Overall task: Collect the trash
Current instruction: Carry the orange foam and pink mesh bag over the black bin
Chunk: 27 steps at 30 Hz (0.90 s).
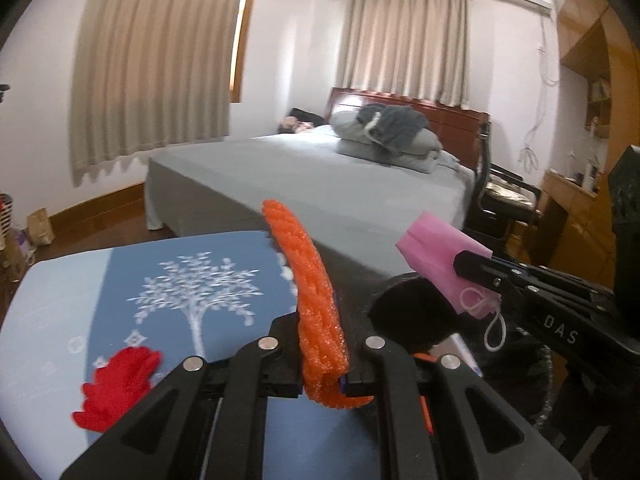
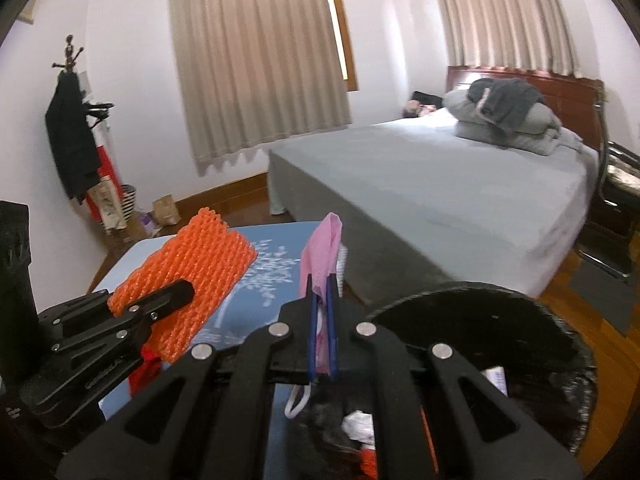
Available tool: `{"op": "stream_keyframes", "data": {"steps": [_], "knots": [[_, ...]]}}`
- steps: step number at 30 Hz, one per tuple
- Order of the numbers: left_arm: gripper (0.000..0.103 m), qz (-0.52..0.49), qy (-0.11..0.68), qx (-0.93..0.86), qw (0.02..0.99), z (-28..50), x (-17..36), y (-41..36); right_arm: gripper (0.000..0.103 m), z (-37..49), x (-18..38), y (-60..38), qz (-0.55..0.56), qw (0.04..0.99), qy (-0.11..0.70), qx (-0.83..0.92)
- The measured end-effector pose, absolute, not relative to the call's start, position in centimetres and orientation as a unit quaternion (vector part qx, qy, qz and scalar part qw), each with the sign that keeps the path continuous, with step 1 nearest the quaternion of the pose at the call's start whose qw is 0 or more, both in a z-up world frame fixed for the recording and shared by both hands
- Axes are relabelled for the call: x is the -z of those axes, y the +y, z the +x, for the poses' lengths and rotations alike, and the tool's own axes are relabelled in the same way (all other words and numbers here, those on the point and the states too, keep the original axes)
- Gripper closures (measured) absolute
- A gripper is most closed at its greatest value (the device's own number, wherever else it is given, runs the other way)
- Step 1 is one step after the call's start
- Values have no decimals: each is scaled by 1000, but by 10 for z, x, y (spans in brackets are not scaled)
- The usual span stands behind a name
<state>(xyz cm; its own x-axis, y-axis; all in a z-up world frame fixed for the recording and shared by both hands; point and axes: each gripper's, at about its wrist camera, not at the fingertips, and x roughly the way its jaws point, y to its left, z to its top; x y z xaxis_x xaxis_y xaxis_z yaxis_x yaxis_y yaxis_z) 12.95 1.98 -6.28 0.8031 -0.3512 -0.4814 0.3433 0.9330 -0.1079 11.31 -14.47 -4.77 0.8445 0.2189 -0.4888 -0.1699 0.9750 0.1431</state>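
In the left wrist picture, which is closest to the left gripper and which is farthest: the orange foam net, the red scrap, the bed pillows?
1. Orange foam net: clamped in the left gripper, so nearest.
2. Red scrap: just to its left, lying on the blue table.
3. Bed pillows: far across the room, at the head of the bed.

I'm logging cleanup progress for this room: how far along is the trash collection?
Partly done. Some white and red scraps already lie in the black bin. In hand: the left hand-held gripper clamps an orange foam net, and the right hand-held gripper clamps a pink face mask near the bin. Left: both drops, plus the red scrap on the blue tree-print table.
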Motion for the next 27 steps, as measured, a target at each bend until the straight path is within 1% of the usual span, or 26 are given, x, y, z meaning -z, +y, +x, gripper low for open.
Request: {"op": "stream_keyframes", "data": {"steps": [18, 27], "knots": [[91, 26, 258, 279, 925, 128, 74, -91, 99, 69, 72, -243, 68, 960, 271, 4], [91, 35, 270, 303, 913, 130, 87, -122, 99, 63, 84, -271, 77, 957, 279, 30]]}}
